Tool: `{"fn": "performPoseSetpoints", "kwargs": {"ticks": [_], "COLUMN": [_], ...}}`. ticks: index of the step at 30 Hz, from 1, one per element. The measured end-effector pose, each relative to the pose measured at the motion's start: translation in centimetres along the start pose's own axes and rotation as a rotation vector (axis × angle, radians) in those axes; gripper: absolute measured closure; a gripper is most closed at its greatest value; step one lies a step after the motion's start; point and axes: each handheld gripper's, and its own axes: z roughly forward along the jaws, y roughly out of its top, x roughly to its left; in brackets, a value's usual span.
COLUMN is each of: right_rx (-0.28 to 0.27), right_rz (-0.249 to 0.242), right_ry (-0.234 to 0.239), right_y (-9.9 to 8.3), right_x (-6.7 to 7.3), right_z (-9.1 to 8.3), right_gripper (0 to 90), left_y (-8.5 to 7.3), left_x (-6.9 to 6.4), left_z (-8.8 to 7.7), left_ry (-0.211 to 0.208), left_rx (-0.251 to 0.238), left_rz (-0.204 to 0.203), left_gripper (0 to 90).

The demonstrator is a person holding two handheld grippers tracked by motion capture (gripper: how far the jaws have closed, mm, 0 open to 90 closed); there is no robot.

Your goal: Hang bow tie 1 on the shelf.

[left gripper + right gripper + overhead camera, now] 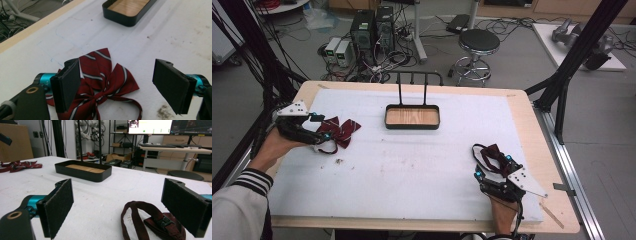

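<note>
Your left gripper (117, 87): jaws apart over striped bow tie (100, 82), ungripped. Your right gripper (117, 211): jaws apart at dark strapped tie (152, 220). Tray (412, 125): empty; both ties remain on table.

A: The bow tie (100, 80) at about nine o'clock on the table looks like woven cloth, dark red with pale stripes and a faint sheen.

B: And the second bow tie (160, 222) at about four o'clock is matt cloth, its strap a flat webbing with a small dark plastic clasp.

A: The table cover (412, 165) is white and matt, slightly stained, and the table edge (532, 125) is pale bare wood.

B: The tray (412, 117) at twelve o'clock has smooth, matt black walls, metal by the look of them, and a wood-grain floor.

A: The left gripper (117, 82) has rough, matt black pads and glossy teal metal fittings.

B: The right gripper (122, 207) has felt-like pads too.
</note>
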Motion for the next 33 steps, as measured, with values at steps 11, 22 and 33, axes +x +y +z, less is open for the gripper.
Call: {"fn": "performPoseSetpoints", "kwargs": {"ticks": [11, 22, 33], "right_rx": [-0.001, 0.001, 0.001], "right_rz": [0.002, 0.007, 0.005], "right_ry": [-0.001, -0.001, -0.001], "right_y": [0.0, 0.0, 0.0], "right_x": [0.0, 0.0, 0.0], "right_z": [0.0, 0.0, 0.0], "right_gripper": [9.9, 9.9, 9.9], "left_y": [0.5, 0.4, 0.0], "left_x": [1.1, 1.9, 2.2], "left_z": [1.7, 3.2, 4.0], "left_ry": [-0.016, -0.037, -0.080], "left_rx": [0.136, 0.223, 0.316], "left_rz": [0.076, 0.123, 0.180], "left_gripper": [23.4, 26.3, 33.7]}}
